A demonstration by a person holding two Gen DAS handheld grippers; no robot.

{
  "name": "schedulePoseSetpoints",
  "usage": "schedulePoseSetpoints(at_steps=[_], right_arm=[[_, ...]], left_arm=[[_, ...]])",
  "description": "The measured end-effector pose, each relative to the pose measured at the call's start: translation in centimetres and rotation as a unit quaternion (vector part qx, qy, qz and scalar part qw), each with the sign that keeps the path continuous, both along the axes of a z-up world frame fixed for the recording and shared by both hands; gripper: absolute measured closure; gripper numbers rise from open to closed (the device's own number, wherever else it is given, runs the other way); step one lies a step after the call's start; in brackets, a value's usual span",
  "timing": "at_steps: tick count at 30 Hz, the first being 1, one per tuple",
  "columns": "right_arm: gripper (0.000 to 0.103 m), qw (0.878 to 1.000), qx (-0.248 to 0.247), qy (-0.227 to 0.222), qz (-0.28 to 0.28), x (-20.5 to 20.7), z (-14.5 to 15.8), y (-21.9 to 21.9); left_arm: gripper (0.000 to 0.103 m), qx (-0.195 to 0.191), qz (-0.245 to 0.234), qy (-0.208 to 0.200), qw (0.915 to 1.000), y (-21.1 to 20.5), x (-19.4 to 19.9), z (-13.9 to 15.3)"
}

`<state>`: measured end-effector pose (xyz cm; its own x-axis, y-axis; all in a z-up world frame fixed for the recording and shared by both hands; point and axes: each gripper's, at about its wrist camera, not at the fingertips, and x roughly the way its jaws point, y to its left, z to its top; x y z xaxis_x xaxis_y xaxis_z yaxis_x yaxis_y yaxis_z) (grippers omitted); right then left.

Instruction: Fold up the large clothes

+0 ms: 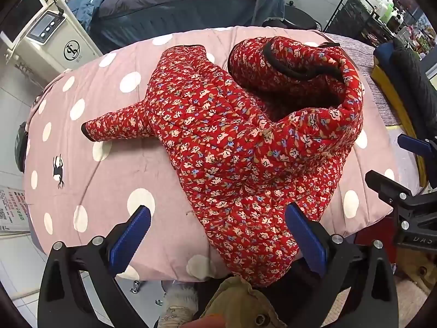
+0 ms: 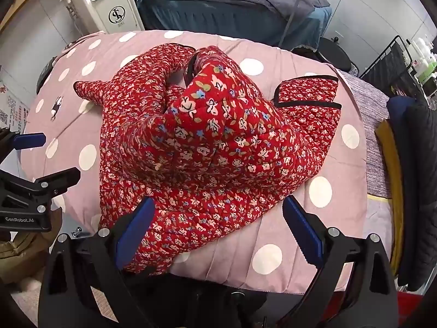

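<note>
Spreading the red floral quilted padded jacket (image 1: 232, 142) flat looks like the step in hand; it would go best if each gripper took an edge low down and drew it outward, so the bunched bulk settles before any fold. The jacket lies crumpled on the pink polka-dot quilted cover (image 1: 90, 191), its hem hanging over the near edge. The left gripper (image 1: 218, 235) and the right gripper (image 2: 217, 228) both hang above it with blue pads spread wide, apparently gripping nothing, though the near hem sits between the jaws.
</note>
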<state>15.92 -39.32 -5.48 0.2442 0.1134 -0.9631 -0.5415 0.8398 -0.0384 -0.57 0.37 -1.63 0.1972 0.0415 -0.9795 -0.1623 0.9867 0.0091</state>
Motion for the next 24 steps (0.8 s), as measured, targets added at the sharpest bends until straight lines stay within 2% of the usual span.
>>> schedulePoseSetpoints(at_steps=[24], right_arm=[[0.010, 1.000, 0.000, 0.001, -0.003, -0.10, -0.12, -0.02]], left_arm=[[0.006, -0.001, 0.001, 0.012, 0.9999, 0.07, -0.33, -0.43]])
